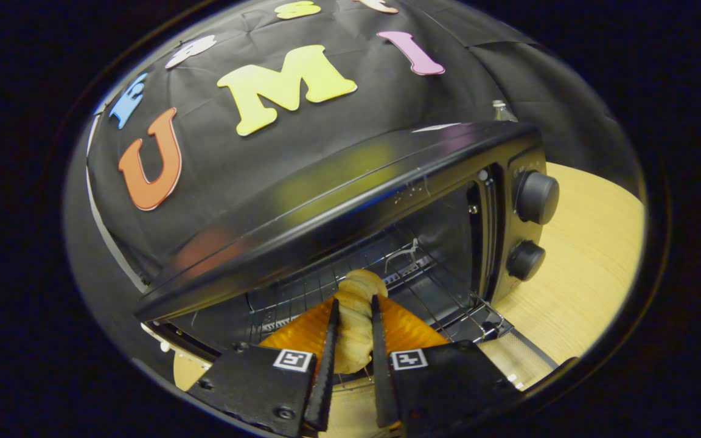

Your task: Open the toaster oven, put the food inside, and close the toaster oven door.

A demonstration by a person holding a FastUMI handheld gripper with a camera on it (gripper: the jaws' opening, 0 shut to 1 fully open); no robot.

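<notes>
Toaster oven [387, 201] open; gripper [353, 328] grasping bread roll [355, 316] over wire rack [442, 304].

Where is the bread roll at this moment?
In the gripper view, the bread roll is clamped between the fingers of the gripper, its far end over the wire rack in the open toaster oven.

Black cloth wall [216, 158], pale wooden tabletop [588, 255]

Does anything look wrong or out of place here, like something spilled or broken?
Nothing stands out. The fingers grip a twisted bread roll, its tip just over the wire rack of the open toaster oven. No spills or damage visible.
</notes>
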